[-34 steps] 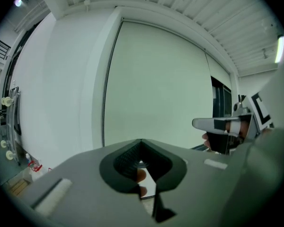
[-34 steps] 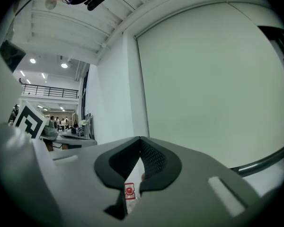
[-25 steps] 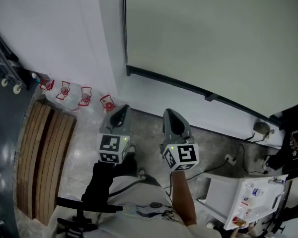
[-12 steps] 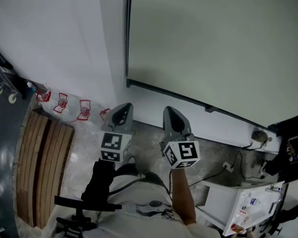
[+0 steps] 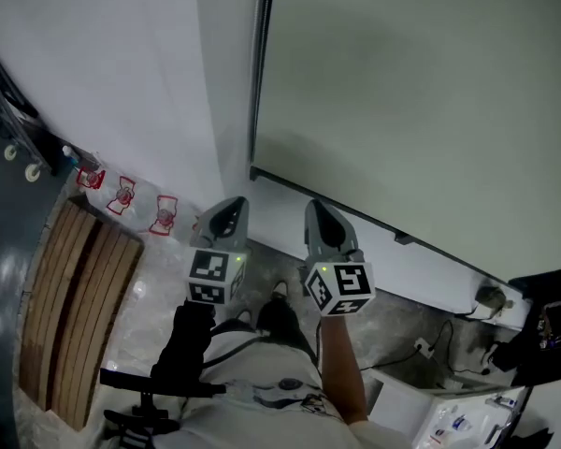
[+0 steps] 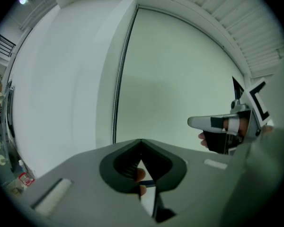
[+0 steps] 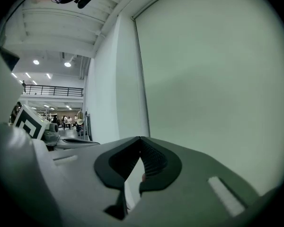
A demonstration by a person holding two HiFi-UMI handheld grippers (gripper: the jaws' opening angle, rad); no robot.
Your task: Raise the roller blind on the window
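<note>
Faces the blind point(image 5: 421, 92), a pale green sheet drawn down to a dark bar point(image 5: 355, 217) along its lower edge. Holds two grippers side by side before the blind's lower left corner, short of it and touching nothing. Shows the left gripper point(image 5: 229, 206) with jaws pressed together and empty, and the right gripper point(image 5: 316, 213) just beside it, likewise closed on nothing. Down the blind's left edge, a thin chain point(image 5: 259, 64), above and apart from the left gripper. Left of the blind, a white wall point(image 5: 103, 64); at its foot, a row of bottles point(image 5: 123, 195) with red markings, then wooden slats point(image 5: 70, 297) and a dark cart point(image 5: 14, 138) on casters. Below the blind's right end, cables point(image 5: 439, 340) on the floor. Nearest the camera, a black chair point(image 5: 145, 396).
</note>
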